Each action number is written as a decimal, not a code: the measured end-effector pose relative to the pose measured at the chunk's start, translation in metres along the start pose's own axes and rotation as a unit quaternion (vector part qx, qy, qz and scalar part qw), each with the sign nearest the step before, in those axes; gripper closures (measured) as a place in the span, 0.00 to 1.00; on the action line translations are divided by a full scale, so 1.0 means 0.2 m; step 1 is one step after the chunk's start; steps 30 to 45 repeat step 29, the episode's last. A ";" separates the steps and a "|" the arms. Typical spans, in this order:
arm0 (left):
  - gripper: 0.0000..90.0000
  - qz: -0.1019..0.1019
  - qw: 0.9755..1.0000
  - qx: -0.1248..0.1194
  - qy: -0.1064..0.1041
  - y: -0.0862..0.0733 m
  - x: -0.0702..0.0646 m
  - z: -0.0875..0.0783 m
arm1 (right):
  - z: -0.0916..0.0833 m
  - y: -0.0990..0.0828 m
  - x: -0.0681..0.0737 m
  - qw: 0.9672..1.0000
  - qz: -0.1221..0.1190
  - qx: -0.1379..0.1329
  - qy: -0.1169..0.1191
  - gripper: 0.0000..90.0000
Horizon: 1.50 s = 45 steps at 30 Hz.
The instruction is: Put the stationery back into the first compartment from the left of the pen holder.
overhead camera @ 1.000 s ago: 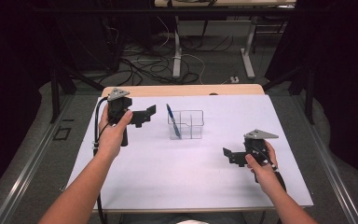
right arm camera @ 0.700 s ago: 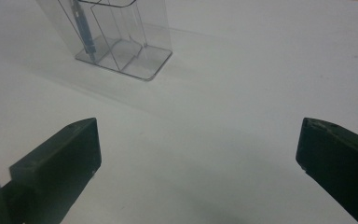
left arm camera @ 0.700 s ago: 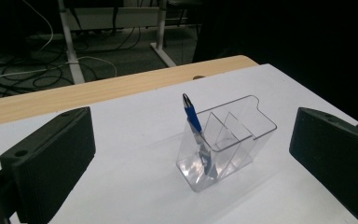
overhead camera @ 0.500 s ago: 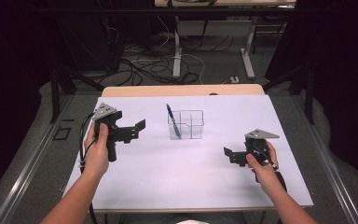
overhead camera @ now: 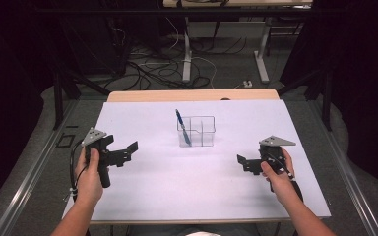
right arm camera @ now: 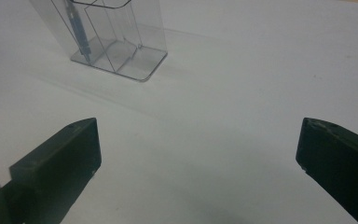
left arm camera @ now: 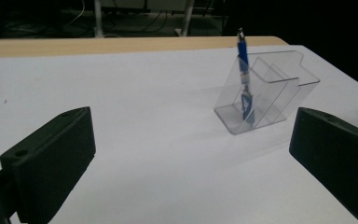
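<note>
What moved: the left gripper point(overhead camera: 128, 151) has come down and back toward the person. A second ago it was up near the clear holder. Now it sits at the lower left of the high view, well apart from the holder.
What stayed: the right gripper point(overhead camera: 242, 162) is in the same spot at the lower right. The clear holder point(overhead camera: 197, 132) and the blue pen point(overhead camera: 183, 127) have not moved.
Left gripper: a hand point(overhead camera: 89, 172) holds it low over the white table point(overhead camera: 177, 191). Its jaws are wide apart and hold nothing. In the left gripper view the holder point(left arm camera: 265, 93) shows between the two jaws, far off at the upper right.
Blue pen: it stands tilted in the left part of the holder, in the middle of the high view. Its top leans up and to the left. In the left gripper view the pen point(left arm camera: 244, 60) sticks out over the holder's rim.
Clear holder: it stands on the table, near the far edge, between the two grippers.
Right gripper: its jaws are wide apart and hold nothing. In the right gripper view the holder point(right arm camera: 116, 42) is at the upper left.
Writing: I cannot see any words or labels to read.
</note>
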<state>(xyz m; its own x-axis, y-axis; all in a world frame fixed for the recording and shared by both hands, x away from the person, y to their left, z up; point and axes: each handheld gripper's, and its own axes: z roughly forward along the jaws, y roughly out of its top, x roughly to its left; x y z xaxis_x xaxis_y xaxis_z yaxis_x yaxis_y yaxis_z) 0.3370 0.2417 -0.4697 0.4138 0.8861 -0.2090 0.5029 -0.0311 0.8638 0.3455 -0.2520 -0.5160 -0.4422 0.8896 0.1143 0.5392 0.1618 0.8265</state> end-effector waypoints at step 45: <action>0.00 -0.032 0.997 0.037 0.066 -0.21 0.12 0.06 | 0.01 -0.01 -0.02 1.000 -0.001 0.010 -0.010 0.00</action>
